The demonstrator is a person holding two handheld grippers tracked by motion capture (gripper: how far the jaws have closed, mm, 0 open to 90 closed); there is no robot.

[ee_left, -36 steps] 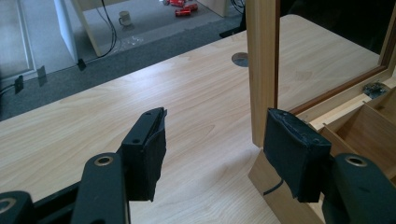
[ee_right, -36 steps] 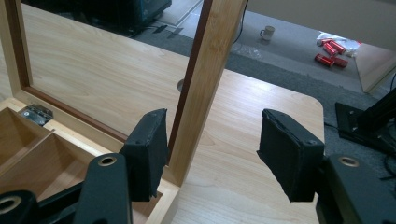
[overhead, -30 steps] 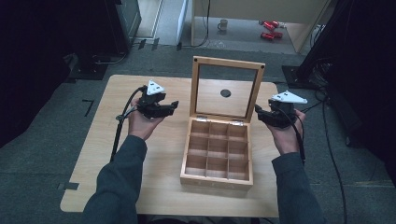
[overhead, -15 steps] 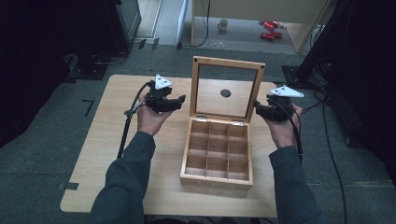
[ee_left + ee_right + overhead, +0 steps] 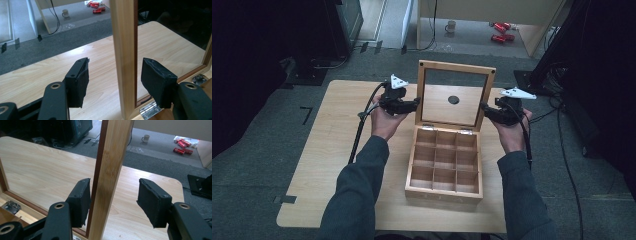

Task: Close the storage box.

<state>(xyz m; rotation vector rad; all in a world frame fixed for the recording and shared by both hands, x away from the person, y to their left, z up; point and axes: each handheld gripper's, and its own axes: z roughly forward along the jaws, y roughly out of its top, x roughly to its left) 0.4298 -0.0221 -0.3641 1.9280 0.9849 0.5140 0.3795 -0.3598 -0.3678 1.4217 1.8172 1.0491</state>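
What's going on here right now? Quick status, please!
Left gripper and right gripper both open, straddling side rails of upright lid. Wooden compartment box open, empty. Nothing in the way.

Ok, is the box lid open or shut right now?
Open. The lid stands upright behind the wooden box, whose compartments are exposed and empty. Both grippers' open jaws straddle the lid's side rails.

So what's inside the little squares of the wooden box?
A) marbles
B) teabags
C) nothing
C: in the high view every compartment of the wooden box shows only bare wood, with its lid standing open.
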